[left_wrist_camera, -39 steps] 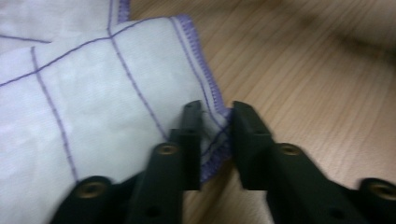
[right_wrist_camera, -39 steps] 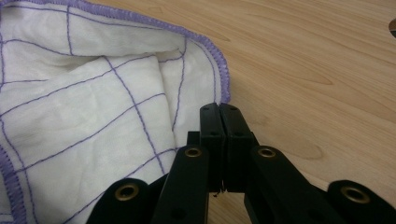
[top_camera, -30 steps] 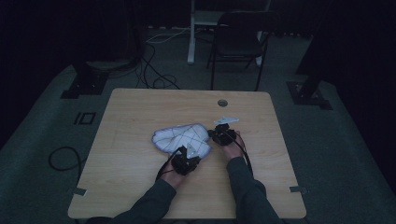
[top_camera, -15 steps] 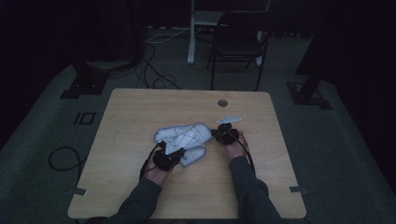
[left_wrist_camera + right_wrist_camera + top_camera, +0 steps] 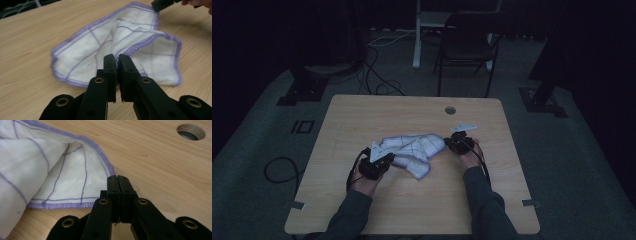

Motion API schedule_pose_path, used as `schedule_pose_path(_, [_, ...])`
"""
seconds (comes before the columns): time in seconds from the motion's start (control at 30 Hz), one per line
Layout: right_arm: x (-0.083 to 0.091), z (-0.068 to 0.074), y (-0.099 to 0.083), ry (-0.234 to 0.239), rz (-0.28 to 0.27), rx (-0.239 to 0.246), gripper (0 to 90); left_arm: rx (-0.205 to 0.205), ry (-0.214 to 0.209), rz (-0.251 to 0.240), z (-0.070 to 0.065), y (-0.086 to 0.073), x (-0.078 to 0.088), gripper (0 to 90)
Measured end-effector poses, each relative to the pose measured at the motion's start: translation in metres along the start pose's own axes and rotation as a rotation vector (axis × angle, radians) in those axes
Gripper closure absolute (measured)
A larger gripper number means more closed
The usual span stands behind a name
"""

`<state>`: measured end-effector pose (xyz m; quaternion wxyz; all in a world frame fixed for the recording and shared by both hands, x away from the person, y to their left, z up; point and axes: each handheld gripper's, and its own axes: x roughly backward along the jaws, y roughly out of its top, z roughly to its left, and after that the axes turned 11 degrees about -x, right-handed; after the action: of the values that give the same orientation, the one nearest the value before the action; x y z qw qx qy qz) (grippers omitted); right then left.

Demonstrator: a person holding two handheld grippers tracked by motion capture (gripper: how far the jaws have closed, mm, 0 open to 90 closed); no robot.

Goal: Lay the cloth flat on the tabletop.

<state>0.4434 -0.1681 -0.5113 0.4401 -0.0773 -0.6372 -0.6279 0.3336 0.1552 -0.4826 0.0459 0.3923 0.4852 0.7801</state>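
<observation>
Cloth (image 5: 412, 150): white, thin purple grid lines, purple stitched hem. Crumpled and partly folded over itself, one hemmed edge lifted into a ridge. Lies at centre of the high view on the wooden table (image 5: 422, 110).

We see a dim room: grey carpet floor (image 5: 272, 125), a dark chair (image 5: 467, 47) behind the wooden counter (image 5: 362, 110), and cables (image 5: 377, 82) trailing across the floor.

Your high view looks forward and down from above your side onto the whole table (image 5: 362, 115). Each gripper view rides low and close behind its own jaws, and all three share the cloth (image 5: 412, 150) (image 5: 82, 50) (image 5: 37, 165).
</observation>
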Motion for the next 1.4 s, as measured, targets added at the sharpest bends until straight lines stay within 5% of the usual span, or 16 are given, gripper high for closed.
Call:
schedule_pose_path(0.8, [0.027,-0.032,0.008,-0.084,-0.015,-0.007,89.9,0.052,0.081,0.04,0.027,-0.028,0.021,85.5])
schedule_pose_path(1.17, [0.034,-0.038,0.011,-0.107,-0.012,0.01,90.0,0.073,0.075,0.097,0.032,-0.043,0.016,85.6])
schedule_pose_path(1.4, [0.034,-0.04,0.013,-0.14,-0.008,0.016,90.0,0.055,0.036,0.148,0.019,-0.052,0.009,85.3])
